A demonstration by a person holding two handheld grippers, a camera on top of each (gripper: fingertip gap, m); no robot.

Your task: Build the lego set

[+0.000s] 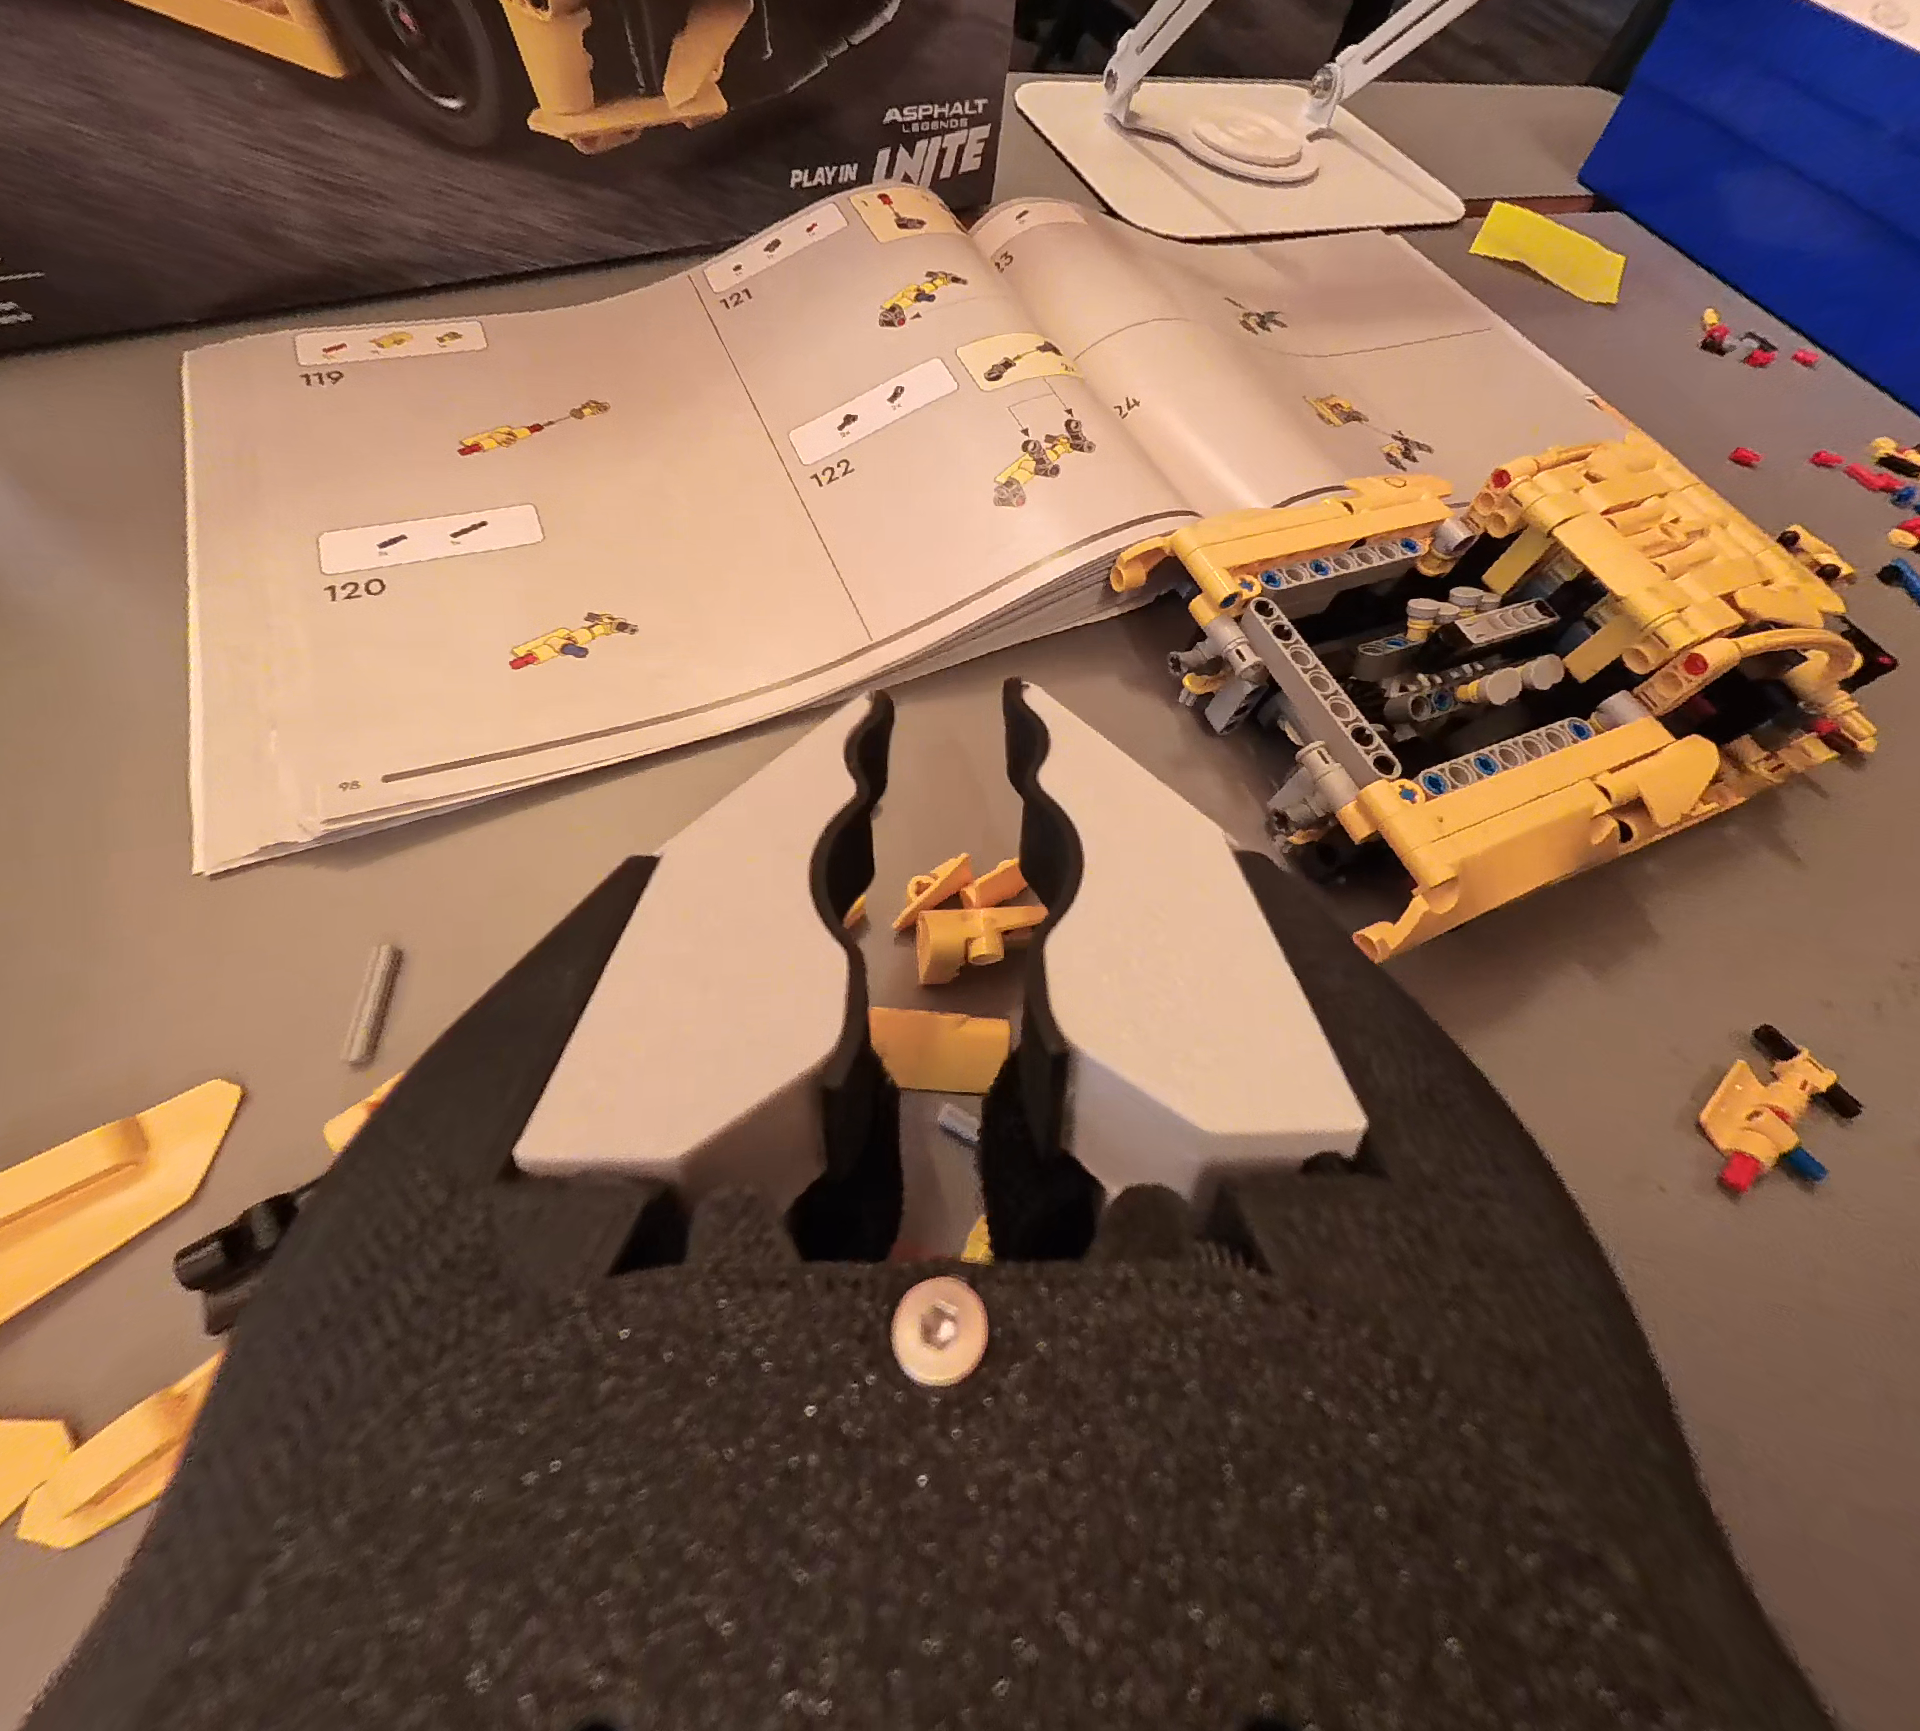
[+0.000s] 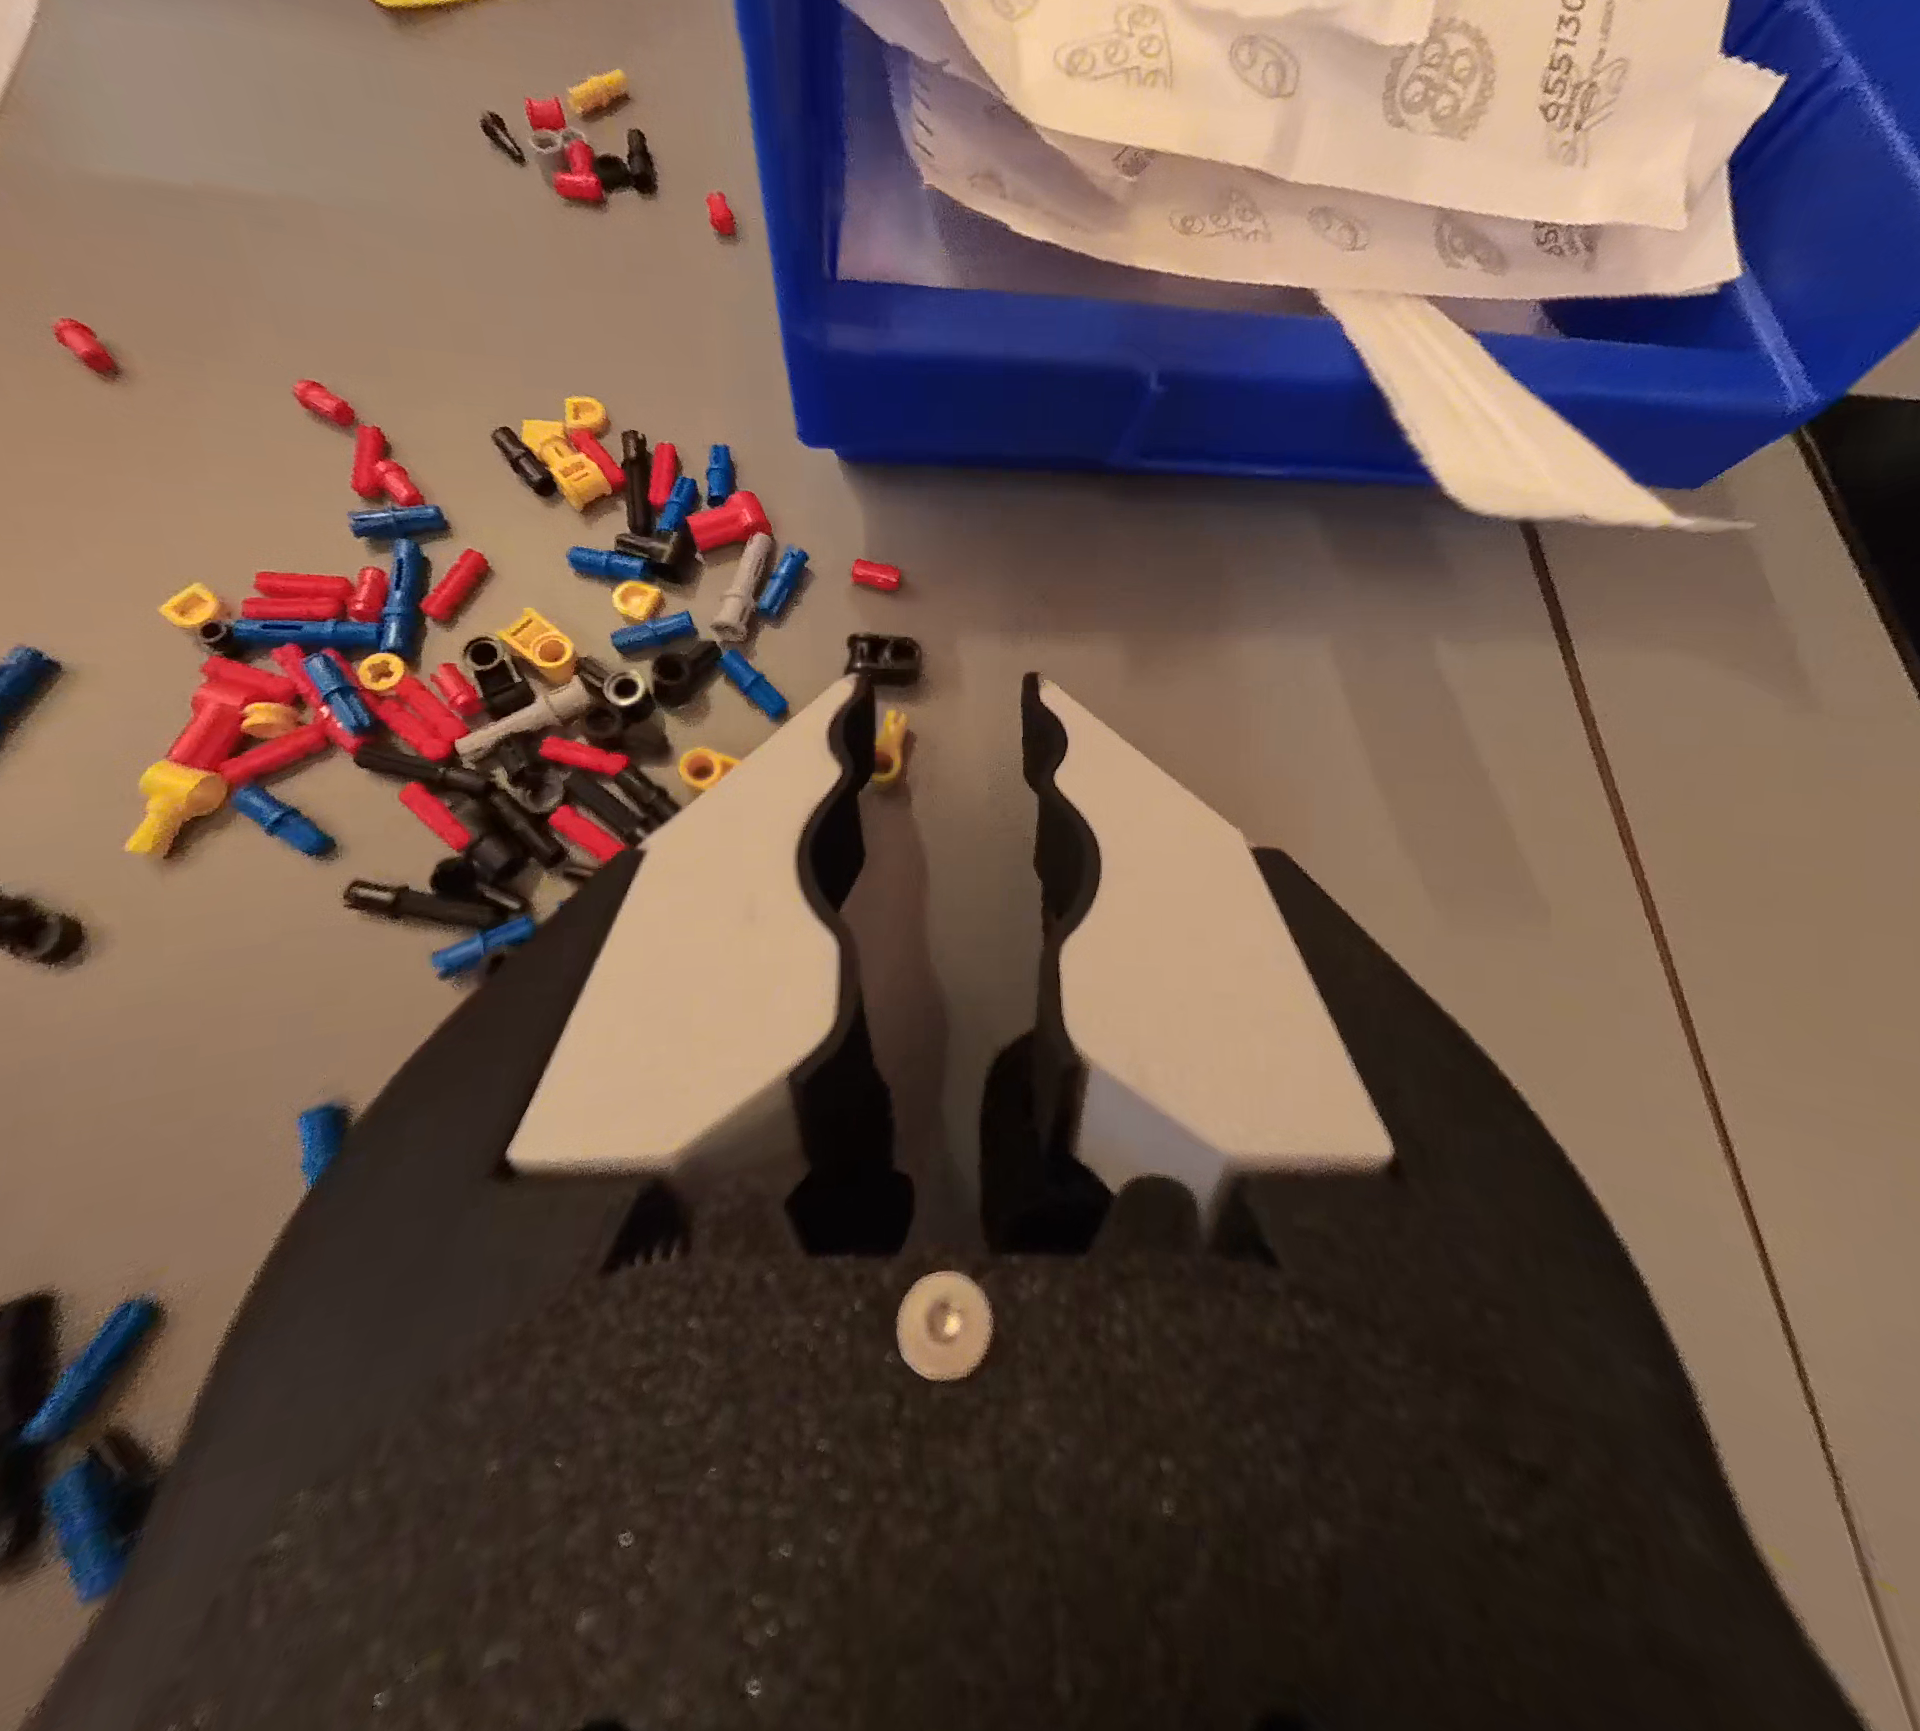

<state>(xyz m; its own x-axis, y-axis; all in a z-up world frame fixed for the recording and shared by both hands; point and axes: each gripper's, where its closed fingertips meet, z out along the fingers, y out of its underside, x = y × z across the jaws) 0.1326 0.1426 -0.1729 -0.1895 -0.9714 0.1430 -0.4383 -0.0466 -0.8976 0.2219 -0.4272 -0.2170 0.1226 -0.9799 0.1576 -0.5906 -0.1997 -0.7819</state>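
Half-built yellow plastic lego car (image 1: 1496,673) lies on grey table (image 1: 623,954), right of open instruction booklet (image 1: 582,518). Light, stiff, but panels pop off easily; I judge grey beam frame best hold. My left gripper (image 1: 940,720) and right gripper (image 2: 945,705): both partly open, empty. Small smooth pins (image 2: 436,673) probably slippery.

- Left gripper (image 1: 945,715) — angled down toward the table, its grey-and-black fingers (image 1: 758,902) parted by a narrow gap, gripping nothing.
- Right gripper (image 2: 945,694) — tilted down likewise, jaws apart somewhat wider, empty.
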